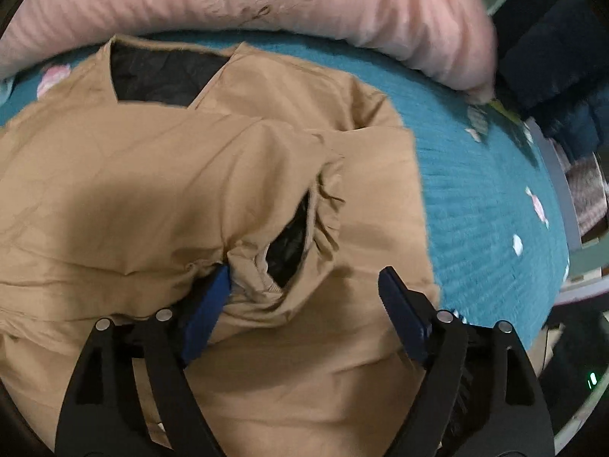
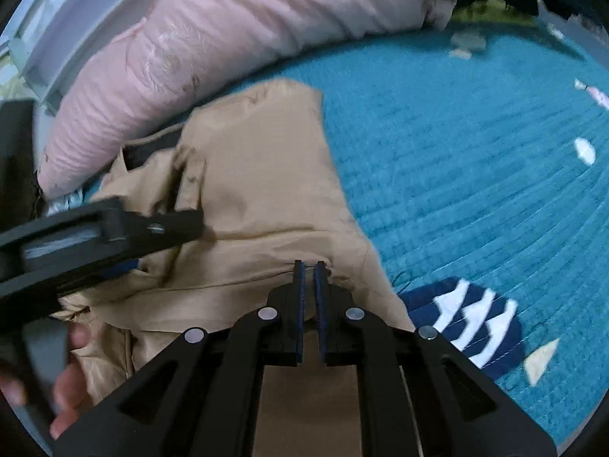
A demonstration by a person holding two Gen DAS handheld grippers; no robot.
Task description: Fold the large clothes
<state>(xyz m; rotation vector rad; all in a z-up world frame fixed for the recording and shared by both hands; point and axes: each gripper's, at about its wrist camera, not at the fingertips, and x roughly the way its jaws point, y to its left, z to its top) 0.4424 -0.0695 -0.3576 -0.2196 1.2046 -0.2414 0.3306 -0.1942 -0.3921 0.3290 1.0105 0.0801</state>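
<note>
One tan jacket lies on the teal bedspread, its collar toward 12 o'clock in the left wrist view, just short of one pink pillow. A sleeve is folded across the body, and its cuff, dark inside, sits between the spread fingers of the left gripper; the jaws stand wide apart and grip nothing, though the left finger touches the cloth beside the cuff. The right gripper is clenched on a pinch of jacket at the garment's edge, with the bulk of the cloth running off toward 10 o'clock in its own view. The left gripper enters that view from 9 o'clock, so both tools work the same side of the jacket, well within reach of each other. The next move seems to turn on the cuff: it lies straight ahead at 12 o'clock from the left fingers, its opening running roughly 1 to 7 o'clock, and the left gripper is much the nearer. Count: one jacket, one cuff in view, one pillow, two grippers.
</note>
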